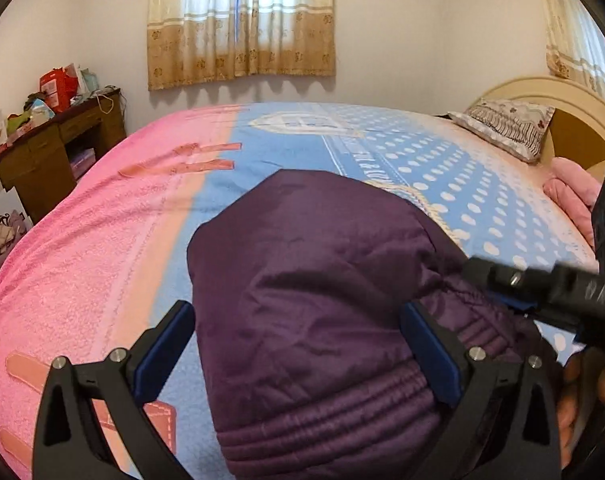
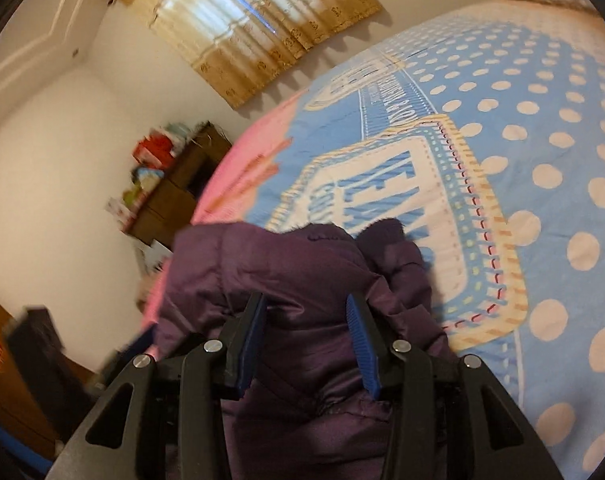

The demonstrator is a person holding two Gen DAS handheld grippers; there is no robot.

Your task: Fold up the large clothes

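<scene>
A dark purple padded jacket [image 1: 322, 280] lies bunched on the bed, its elastic hem nearest the left wrist camera. My left gripper [image 1: 298, 312] is open wide, its blue pads on either side of the jacket's bulk near the hem. My right gripper [image 2: 304, 304] stands open over a raised fold of the jacket [image 2: 302, 264]; purple fabric lies between its blue pads, which do not press on it. In the left wrist view the right gripper [image 1: 514, 280] comes in blurred from the right, over the jacket's right edge.
The bed carries a pink and blue dotted cover [image 1: 102, 240]. A pillow [image 1: 506, 124] and a cream headboard [image 1: 562, 96] are at the far right, with folded pink cloth [image 1: 574, 192] nearby. A cluttered brown desk [image 1: 54, 148] stands at the left wall. A hand [image 1: 598, 380] is at the right edge.
</scene>
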